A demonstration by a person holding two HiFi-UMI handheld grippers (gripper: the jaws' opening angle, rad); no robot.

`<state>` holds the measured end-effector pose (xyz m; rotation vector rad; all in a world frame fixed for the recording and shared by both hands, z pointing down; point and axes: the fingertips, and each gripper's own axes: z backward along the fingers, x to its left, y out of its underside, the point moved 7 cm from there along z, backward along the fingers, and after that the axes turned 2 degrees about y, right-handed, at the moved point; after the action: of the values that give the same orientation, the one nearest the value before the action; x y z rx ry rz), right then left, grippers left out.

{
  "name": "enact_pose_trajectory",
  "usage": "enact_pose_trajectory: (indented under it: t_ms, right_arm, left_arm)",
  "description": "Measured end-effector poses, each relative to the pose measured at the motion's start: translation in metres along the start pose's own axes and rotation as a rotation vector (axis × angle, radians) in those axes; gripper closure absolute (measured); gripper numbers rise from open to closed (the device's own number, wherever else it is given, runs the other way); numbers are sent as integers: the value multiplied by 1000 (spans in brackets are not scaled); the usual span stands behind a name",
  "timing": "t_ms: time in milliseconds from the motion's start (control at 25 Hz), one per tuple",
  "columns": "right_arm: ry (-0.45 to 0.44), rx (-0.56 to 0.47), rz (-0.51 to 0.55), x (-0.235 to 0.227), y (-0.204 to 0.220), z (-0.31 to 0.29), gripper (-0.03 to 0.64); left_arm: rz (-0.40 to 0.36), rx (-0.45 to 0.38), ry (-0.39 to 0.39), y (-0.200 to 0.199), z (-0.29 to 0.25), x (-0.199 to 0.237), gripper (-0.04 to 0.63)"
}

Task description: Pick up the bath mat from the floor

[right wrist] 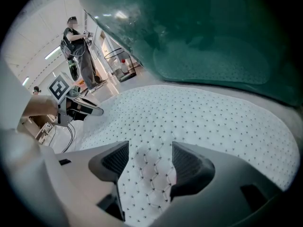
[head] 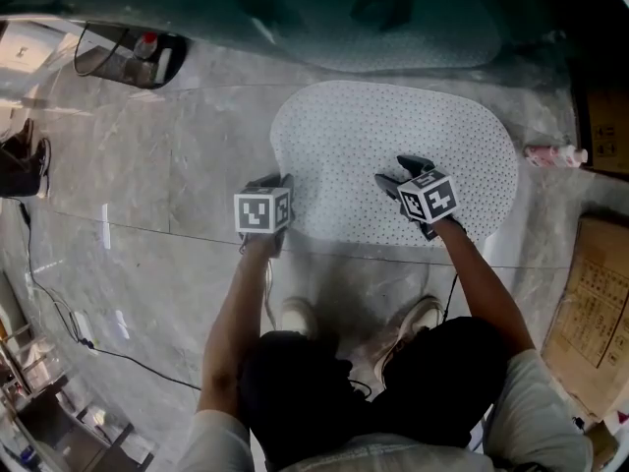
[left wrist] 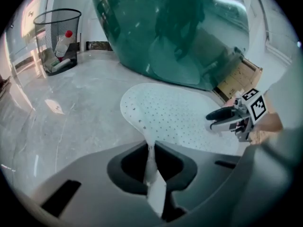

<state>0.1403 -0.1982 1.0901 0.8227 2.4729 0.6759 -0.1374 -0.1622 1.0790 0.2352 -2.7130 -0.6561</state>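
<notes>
Right now the bath mat (head: 393, 150) lies flat on the grey floor (head: 147, 185), just in front of the green tub (head: 393, 18). Its long axis runs left to right across your stance, with the near long edge facing your feet.

Your left gripper (head: 275, 181) sits at the mat's left end. In the left gripper view its jaws (left wrist: 151, 148) are pressed together on a thin fold of the mat's edge, which rises off the floor into them.

Your right gripper (head: 398, 172) is further in, over the mat's right half and just beyond the near edge. In the right gripper view its jaws (right wrist: 151, 169) stand apart, with the dotted mat surface (right wrist: 213, 122) showing between them and nothing pinched.

So only the left end is held. The right gripper probably needs to come back toward you to the near edge, where there is a rim to bite, before both ends can be lifted evenly.
</notes>
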Motion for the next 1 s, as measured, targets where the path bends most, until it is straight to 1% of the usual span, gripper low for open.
enact_pose_trajectory:
  t_ms: [120, 280, 360, 480, 560, 640, 720, 760, 840, 920, 1000]
  right_arm:
    - [7, -2, 17, 1, 1, 8, 337]
    - [-1, -57, 71, 9, -12, 24, 337]
    - [-13, -82, 150, 19, -22, 32, 337]
    - [-26, -104, 363, 38, -40, 45, 337]
    - [-55, -124, 503, 48, -54, 54, 337]
    - [-65, -153, 658, 56, -70, 63, 337]
    - [-45, -190, 828, 61, -85, 70, 337]
    - [-35, -205, 897, 62, -92, 74, 337]
    - [-26, -226, 1002, 65, -105, 83, 336]
    - [-18, -214, 1109, 68, -115, 90, 334]
    - [13, -184, 1228, 70, -120, 97, 331]
  left_arm:
    - [-28, -16, 63, -4, 6, -11, 558]
    - [-140, -53, 210, -18, 13, -39, 558]
    - [-192, -62, 295, -25, 16, -56, 558]
    - [-271, -54, 412, -32, 20, -77, 558]
    - [-318, -39, 472, -37, 22, -90, 558]
    - [-365, -18, 521, -43, 25, -100, 558]
    - [-431, 23, 559, -49, 31, -111, 558]
    - [-471, 48, 577, -54, 36, -117, 558]
    - [-544, 79, 611, -65, 46, -128, 559]
    - [-604, 81, 634, -77, 55, -136, 560]
    - [-665, 96, 646, -88, 64, -142, 560]
